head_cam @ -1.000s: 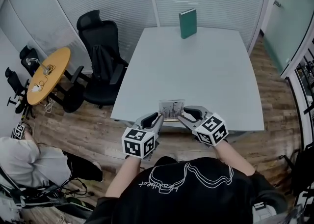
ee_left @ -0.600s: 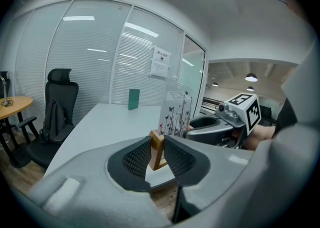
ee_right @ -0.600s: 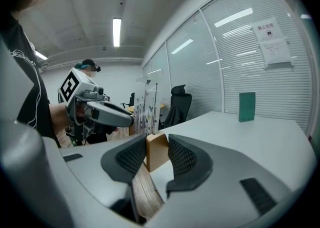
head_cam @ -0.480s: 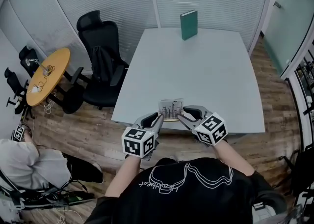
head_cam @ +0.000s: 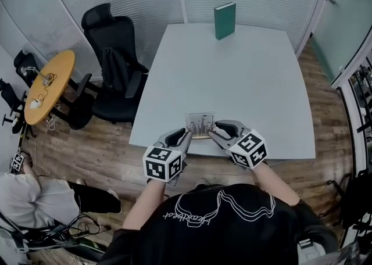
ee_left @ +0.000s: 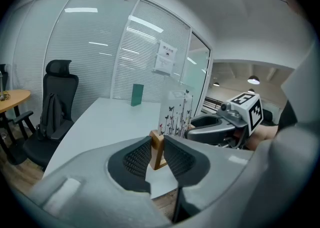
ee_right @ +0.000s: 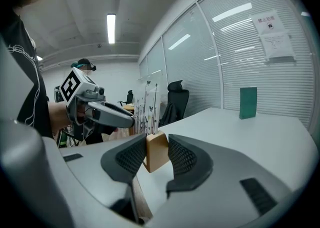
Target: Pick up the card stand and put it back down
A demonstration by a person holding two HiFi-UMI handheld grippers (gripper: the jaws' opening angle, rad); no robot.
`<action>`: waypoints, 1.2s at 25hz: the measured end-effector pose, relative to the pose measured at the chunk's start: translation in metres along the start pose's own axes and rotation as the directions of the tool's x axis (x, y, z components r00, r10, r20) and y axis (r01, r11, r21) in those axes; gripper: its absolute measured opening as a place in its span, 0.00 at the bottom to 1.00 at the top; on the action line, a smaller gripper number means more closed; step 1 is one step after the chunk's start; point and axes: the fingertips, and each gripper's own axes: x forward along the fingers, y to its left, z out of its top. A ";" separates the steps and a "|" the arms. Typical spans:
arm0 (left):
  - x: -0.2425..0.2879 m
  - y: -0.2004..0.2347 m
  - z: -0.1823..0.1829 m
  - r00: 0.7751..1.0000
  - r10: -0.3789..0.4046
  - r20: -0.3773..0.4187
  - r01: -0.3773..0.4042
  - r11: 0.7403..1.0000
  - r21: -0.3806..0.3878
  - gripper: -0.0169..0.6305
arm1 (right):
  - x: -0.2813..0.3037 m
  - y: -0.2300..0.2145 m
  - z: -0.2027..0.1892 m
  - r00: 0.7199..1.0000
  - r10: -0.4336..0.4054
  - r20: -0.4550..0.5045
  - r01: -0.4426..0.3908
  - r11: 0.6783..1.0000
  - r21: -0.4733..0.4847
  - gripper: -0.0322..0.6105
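Grips stand by its wooden base: left gripper on left end, right gripper on right end, jaws narrow, pads pressing wood. Sits upright at near edge of table.

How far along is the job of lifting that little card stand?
Done: the left gripper and right gripper each clamp one end of the card stand. In hand: it's held at the near edge of the table; whether it's off the surface is unclear. Left: set it down and let go.
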 end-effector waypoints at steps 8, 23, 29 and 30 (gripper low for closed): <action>0.033 0.055 -0.011 0.998 -0.019 -0.059 0.015 0.998 -0.065 0.15 | 0.057 -0.026 -0.010 0.998 0.012 -0.068 -0.010 1.000 0.025 0.26; 0.098 0.116 -0.062 0.982 -0.086 -0.168 0.084 0.996 -0.021 0.15 | 0.129 -0.064 -0.069 0.985 -0.027 -0.173 0.023 0.999 -0.025 0.26; 0.116 0.127 -0.085 0.972 -0.109 -0.207 0.106 0.994 -0.024 0.15 | 0.144 -0.071 -0.096 0.976 -0.037 -0.216 0.035 0.999 -0.010 0.26; 0.119 0.127 -0.089 0.970 -0.117 -0.213 0.113 0.993 -0.030 0.15 | 0.145 -0.073 -0.099 0.974 -0.038 -0.222 0.038 0.999 -0.006 0.26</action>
